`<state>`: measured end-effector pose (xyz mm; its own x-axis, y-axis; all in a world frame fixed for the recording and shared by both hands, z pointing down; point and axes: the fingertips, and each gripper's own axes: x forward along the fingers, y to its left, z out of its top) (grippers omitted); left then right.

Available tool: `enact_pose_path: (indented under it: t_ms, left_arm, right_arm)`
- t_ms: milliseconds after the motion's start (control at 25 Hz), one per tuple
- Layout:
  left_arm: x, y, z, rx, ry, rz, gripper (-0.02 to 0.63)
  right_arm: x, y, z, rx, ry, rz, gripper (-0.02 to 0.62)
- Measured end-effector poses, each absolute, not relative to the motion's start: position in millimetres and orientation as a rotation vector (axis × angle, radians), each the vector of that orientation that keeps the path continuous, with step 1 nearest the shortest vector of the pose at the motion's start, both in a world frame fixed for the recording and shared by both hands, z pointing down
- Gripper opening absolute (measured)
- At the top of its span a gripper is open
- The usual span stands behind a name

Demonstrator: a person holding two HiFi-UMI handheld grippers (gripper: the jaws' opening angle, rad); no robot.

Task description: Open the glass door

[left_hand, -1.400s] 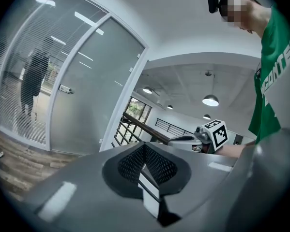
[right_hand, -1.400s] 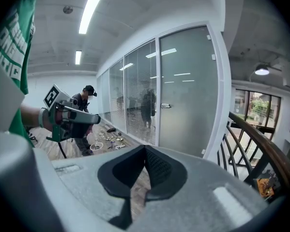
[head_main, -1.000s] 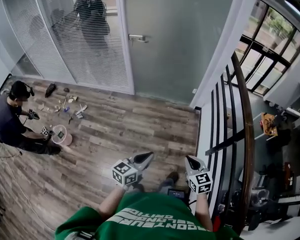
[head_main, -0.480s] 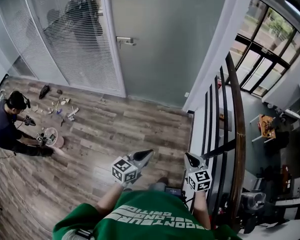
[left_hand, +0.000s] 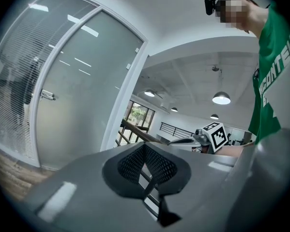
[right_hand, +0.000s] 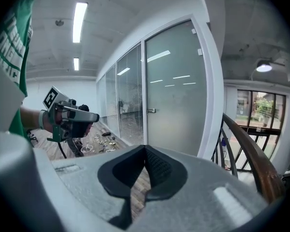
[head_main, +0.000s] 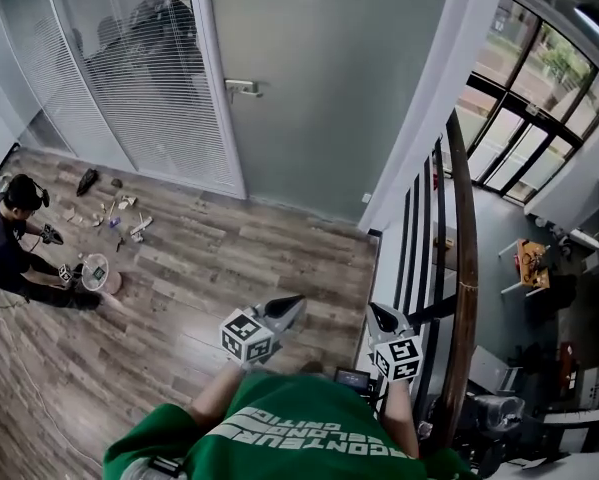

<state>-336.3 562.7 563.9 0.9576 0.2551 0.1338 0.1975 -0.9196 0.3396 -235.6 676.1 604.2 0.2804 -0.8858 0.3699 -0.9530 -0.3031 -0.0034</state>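
Note:
The frosted glass door (head_main: 319,88) stands shut ahead, its metal handle (head_main: 242,87) at its left edge. In the head view both grippers are held low in front of the green shirt, well short of the door. My left gripper (head_main: 297,301) is shut with nothing in it. My right gripper (head_main: 373,311) is also shut and empty, close to the railing. The left gripper view shows the door (left_hand: 82,95) and handle (left_hand: 48,95) far beyond my left gripper (left_hand: 145,150). The right gripper view shows the handle (right_hand: 151,110) past my right gripper (right_hand: 145,152).
A wooden handrail on dark bars (head_main: 463,268) runs along the right, beside a drop to a lower floor. A glass partition with blinds (head_main: 129,78) adjoins the door on the left. A person (head_main: 7,238) sits on the wood floor among several small items (head_main: 114,213).
The whole view has advanced toward the door, whose handle has slid left in the head view. Both grippers came forward with it and stayed shut.

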Motion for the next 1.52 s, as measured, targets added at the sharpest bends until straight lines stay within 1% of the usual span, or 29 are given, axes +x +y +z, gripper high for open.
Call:
enact_pose_path:
  t_ms: [560, 1000, 1520]
  left_arm:
    - [-299, 569, 574, 2.761, 0.342, 0.291, 0.015]
    - [-249, 535, 568, 2.761, 0.402, 0.274, 0.015]
    - [-201, 466, 569, 2.742, 0.422, 0.262, 0.016]
  right_arm:
    - [-197, 688, 622, 2.349, -1.701, 0.533, -0.008]
    - [-161, 646, 616, 2.349, -1.685, 0.522, -0.008]
    - [-111, 582, 602, 2.364, -1.634, 0.487, -0.008]
